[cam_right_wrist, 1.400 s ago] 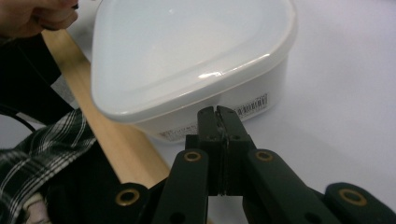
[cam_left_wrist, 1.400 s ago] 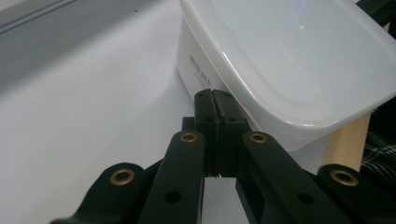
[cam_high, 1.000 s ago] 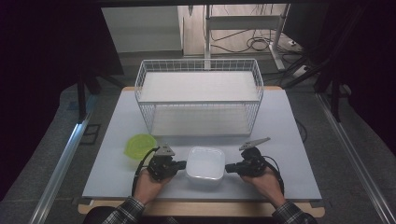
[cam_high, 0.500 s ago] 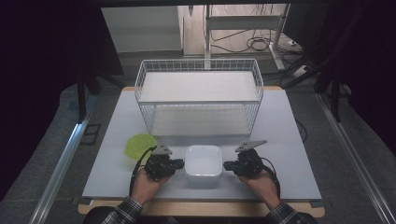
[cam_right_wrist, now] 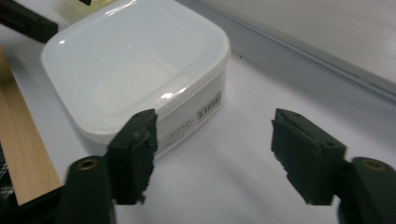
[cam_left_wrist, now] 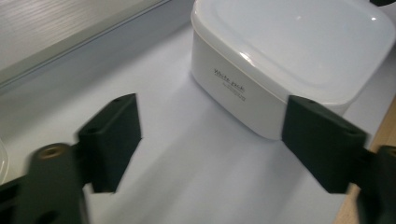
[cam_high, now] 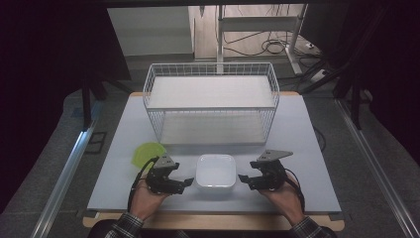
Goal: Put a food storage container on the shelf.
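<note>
One table (cam_high: 307, 148) carries a wire basket (cam_high: 210, 106) at the back, a white box (cam_high: 216, 171) near the front edge; left gripper (cam_high: 184, 182) and right gripper (cam_high: 243, 178) flank the box, jaws just opened wide, nothing between them

Pale grey table (cam_high: 317, 148) with a wooden front edge, bearing a white wire basket (cam_high: 210, 106) at the back, a white lidded square container (cam_high: 216, 171) near the front middle, and a yellow-green bowl (cam_high: 146, 152) to its left.
</note>
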